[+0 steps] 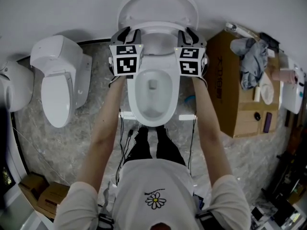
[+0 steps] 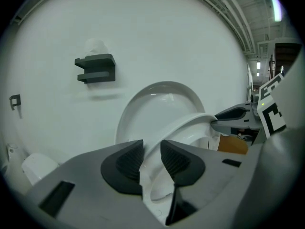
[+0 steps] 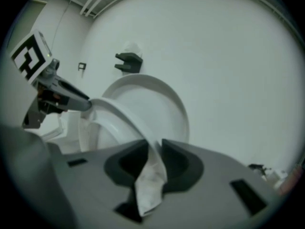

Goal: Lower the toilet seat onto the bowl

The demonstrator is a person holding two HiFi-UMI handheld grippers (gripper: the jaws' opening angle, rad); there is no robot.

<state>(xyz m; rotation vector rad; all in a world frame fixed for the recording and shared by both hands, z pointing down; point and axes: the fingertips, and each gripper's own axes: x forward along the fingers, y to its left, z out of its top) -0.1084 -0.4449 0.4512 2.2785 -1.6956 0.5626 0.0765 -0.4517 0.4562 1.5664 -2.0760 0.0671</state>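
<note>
Our left hand-held gripper [image 2: 151,157] is clamped on the toilet seat [image 2: 188,124], with the rim pinched between its pads. Our right hand-held gripper [image 3: 153,157] is clamped on the same seat's opposite rim. The seat sits tilted up, arching between the two hand-held grippers, with the raised lid [image 2: 159,101] just beyond them and the bowl [image 1: 132,97] below.

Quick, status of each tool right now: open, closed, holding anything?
Left tool: closed on the rim of the toilet seat.
Right tool: closed on the toilet seat's opposite rim.
</note>
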